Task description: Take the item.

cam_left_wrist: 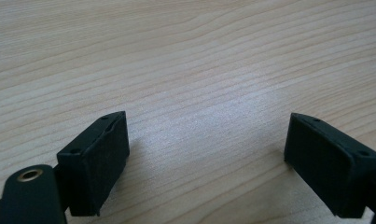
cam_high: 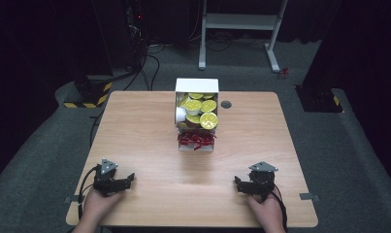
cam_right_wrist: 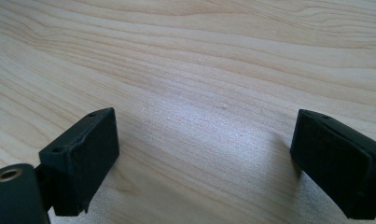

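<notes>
While both the left hand-held gripper (cam_high: 131,179) and right hand-held gripper (cam_high: 236,183) are held wide open and empty, the crammed box (cam_high: 197,85) well ahead could be toppled if reached carelessly.

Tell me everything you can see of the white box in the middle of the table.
The white box sits at the middle of the wooden table, toward its far edge, open on top. It looks like card or plastic. Its far part holds round yellow-lidded cups, heaped above the rim; its near part holds small red pieces. Both grippers rest well short of it.
</notes>
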The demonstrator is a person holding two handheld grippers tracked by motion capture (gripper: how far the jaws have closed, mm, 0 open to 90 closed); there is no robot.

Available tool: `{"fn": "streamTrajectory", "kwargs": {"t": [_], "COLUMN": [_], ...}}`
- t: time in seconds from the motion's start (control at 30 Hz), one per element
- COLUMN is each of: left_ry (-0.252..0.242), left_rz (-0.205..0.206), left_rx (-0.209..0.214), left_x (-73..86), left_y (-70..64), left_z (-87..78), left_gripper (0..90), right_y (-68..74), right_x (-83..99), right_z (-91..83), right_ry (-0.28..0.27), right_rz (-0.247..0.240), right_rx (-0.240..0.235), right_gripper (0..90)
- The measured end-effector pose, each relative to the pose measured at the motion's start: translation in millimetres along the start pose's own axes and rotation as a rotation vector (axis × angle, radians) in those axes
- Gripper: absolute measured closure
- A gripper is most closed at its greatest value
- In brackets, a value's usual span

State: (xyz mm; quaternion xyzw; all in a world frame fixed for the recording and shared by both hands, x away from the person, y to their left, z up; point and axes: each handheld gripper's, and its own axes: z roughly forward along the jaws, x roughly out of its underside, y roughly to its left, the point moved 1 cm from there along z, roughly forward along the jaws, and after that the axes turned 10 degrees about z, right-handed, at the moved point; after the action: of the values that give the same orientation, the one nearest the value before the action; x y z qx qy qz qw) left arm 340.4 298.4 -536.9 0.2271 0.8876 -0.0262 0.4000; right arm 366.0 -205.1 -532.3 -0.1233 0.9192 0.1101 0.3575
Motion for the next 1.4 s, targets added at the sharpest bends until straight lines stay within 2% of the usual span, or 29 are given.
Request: {"fn": "streamTrajectory", "kwargs": {"t": [0.4, 0.5, 0.57, 0.73, 0.87, 1.03, 1.2, 1.4], "left_ry": [-0.006, -0.008, -0.005, -0.013, -0.058, -0.111, -0.134, -0.161], "left_rz": [-0.008, -0.021, -0.013, -0.025, -0.022, -0.047, -0.048, -0.002], "left_rx": [-0.003, -0.008, -0.01, -0.011, -0.006, 0.007, 0.025, 0.076], "left_x": [0.4, 0.7, 0.6, 0.4, 0.1, -0.9, -2.0, -8.4], "left_y": [0.0, -0.6, 0.5, 1.4, 1.8, 1.8, 0.1, -8.6], "left_z": [-0.3, -1.0, -1.6, -4.2, -10.9, -18.1, -21.5, -28.0], "left_gripper": [16.0, 17.7, 18.6, 28.6, 29.0, 31.1, 31.5, 32.1], "right_y": [0.0, 0.0, 0.0, 0.1, 0.1, 0.1, -0.1, 0.2], "right_x": [0.0, 0.0, 0.0, -0.1, -0.1, -0.1, -0.1, -0.1], "right_z": [0.0, 0.0, 0.0, 0.0, 0.0, 0.0, -0.1, -0.1], "right_ry": [0.0, 0.0, 0.0, 0.001, 0.001, 0.001, 0.001, 0.001], "right_rz": [0.0, 0.0, 0.001, 0.002, 0.002, 0.002, 0.0, 0.002], "right_rx": [0.0, 0.0, 0.0, 0.0, 0.0, 0.0, -0.001, 0.0], "right_gripper": [7.8, 7.8, 7.8, 7.8, 7.8, 7.7, 7.8, 7.7]}}
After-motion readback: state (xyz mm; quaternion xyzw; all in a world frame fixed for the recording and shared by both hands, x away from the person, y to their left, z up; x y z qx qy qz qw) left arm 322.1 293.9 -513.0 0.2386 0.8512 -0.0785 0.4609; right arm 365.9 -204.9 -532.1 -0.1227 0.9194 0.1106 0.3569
